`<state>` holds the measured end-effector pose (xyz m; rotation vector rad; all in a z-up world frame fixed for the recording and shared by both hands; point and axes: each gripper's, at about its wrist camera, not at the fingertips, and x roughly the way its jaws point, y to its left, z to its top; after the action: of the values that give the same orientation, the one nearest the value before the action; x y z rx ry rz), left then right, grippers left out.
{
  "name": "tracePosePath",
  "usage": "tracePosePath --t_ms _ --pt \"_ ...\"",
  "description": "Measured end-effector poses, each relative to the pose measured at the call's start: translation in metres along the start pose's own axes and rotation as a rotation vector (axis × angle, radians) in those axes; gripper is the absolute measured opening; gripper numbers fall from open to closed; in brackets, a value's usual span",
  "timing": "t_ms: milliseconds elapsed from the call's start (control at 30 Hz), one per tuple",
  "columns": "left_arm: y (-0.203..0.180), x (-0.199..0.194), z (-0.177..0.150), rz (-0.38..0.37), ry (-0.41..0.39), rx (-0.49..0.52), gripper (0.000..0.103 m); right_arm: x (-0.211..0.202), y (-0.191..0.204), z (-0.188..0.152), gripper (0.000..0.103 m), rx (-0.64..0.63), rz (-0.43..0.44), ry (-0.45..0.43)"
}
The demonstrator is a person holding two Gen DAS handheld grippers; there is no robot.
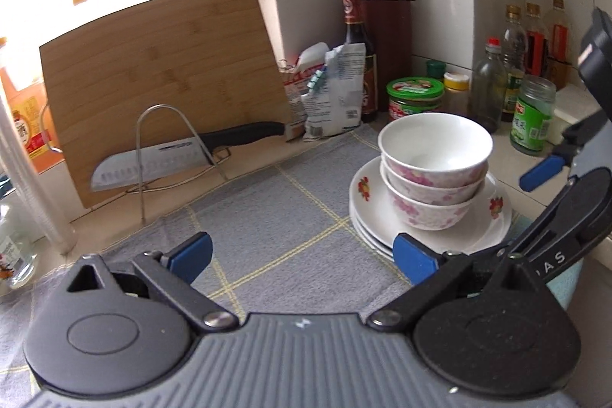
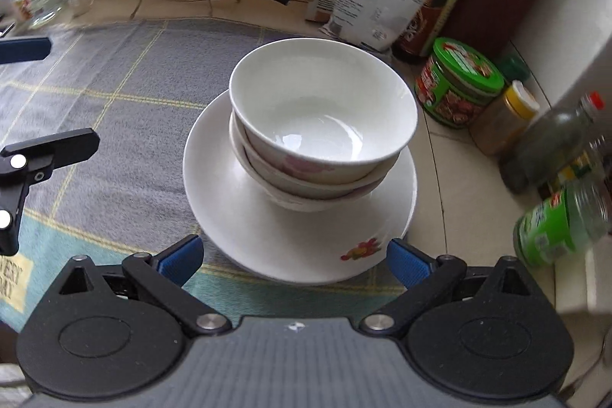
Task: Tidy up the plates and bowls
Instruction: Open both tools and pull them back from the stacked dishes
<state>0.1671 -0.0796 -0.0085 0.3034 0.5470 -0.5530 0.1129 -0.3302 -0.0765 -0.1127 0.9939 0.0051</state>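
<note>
The letters "AS" [image 1: 554, 264] stand in white on the black arm of the right tongs seen from the left wrist. On a cream patch of the cloth [image 2: 11, 280], the right wrist view shows cut-off letters "ERT". Print on the knife blade [image 1: 174, 148], bottles, jars and packets is too blurred to read.

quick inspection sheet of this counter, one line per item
surface: grey checked cloth over a tiled counter
job's things: three nested bowls on stacked plates
clutter: knife in a wire rack against the cutting board; jars, bottles, packets, knife block behind
grippers: left tool open, empty; right tool open, empty, at the plates' near rim
cables: nothing seen
surroundings: tiled walls, bright window
</note>
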Motion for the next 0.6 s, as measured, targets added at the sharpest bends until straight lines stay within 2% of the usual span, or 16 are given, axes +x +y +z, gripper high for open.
tracePosePath --t_ms 100,267,367,467,600 --pt "0.01 -0.008 -0.004 0.058 0.05 -0.038 0.101 -0.009 0.009 -0.009 0.103 0.1 -0.042 -0.02" --pt "0.018 -0.018 -0.006 0.052 0.125 -0.108 0.101 -0.025 0.017 -0.023 0.103 0.247 -0.094 -0.037" --pt "0.013 -0.02 -0.001 0.083 0.183 -0.112 0.101 -0.042 0.02 -0.029 0.103 0.304 -0.124 -0.057" --pt "0.007 -0.028 0.004 0.067 0.181 -0.108 0.101 -0.06 0.018 -0.033 0.103 0.359 -0.118 -0.095" --pt "0.0 -0.038 0.01 0.035 0.174 -0.13 0.101 -0.075 0.017 -0.038 0.103 0.357 -0.143 -0.12"
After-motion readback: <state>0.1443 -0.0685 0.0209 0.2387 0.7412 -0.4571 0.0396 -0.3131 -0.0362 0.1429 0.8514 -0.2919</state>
